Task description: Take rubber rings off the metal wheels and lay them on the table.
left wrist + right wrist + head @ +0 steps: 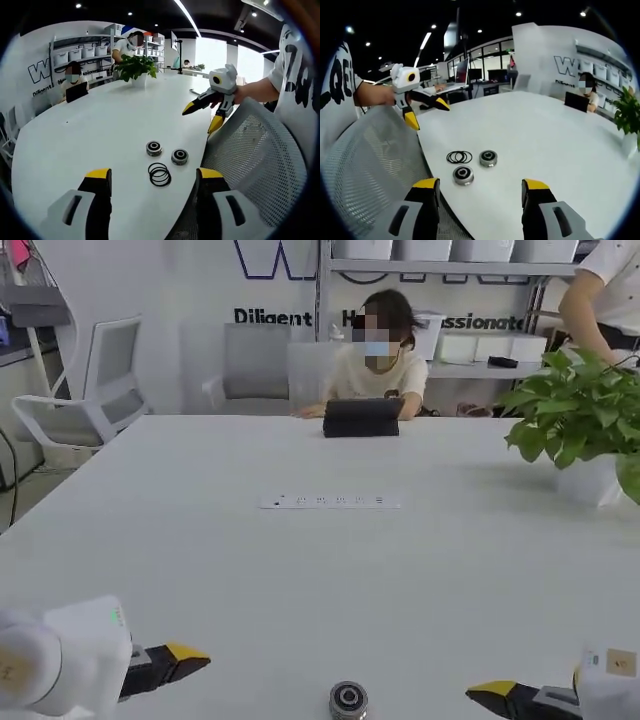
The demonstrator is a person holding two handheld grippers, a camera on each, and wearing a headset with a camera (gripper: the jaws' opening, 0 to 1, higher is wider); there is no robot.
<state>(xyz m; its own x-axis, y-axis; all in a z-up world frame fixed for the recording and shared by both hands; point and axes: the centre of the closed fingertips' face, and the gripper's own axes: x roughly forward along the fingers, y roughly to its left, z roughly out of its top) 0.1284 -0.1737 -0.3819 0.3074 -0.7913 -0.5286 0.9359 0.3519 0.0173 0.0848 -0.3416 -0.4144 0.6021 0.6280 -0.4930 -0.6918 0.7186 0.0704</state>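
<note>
Our left gripper (153,174) and right gripper (481,183) both hold their jaws wide apart, gripping nothing. Just ahead of the left one, black rubber rings (160,175) lie stacked on the white table (75,140) near its edge, beside 2 metal wheels (154,148) and a mesh chair back (250,150). Beyond is broad bare tabletop; a power strip (330,502) and potted plant (575,420) sit well off

Office meeting room. Big white conference table (300,580) with power strip (330,502) mid-table, mesh office chairs (95,390), slogan lettering (272,316) on the wall, shelves (450,267) of white bins (420,248), potted plant (575,415), person (385,370) seated behind a dark tablet (362,418), recessed ceiling lights (518,14).
</note>
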